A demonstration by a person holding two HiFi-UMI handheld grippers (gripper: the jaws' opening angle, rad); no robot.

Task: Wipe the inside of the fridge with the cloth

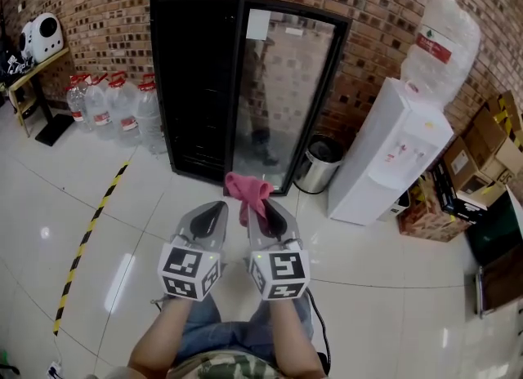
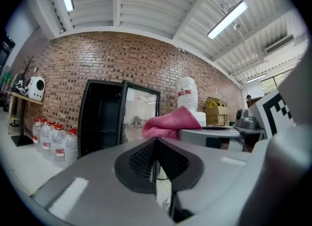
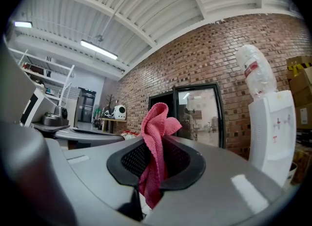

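Cloth (image 1: 248, 192) is hanging pinched in the right gripper's (image 1: 263, 207) closed fingers, the left gripper's (image 1: 217, 208) are pressing together empty, and the open fridge (image 1: 196, 83) is standing straight ahead, well apart.

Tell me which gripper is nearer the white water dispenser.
Right. The right gripper, clamping the pink cloth, is left of the water dispenser; the left gripper is farther left, beyond it.

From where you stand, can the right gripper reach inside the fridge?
Probably not: the right gripper, holding the cloth, is short of the fridge. Its door stands open; stepping closer should work.
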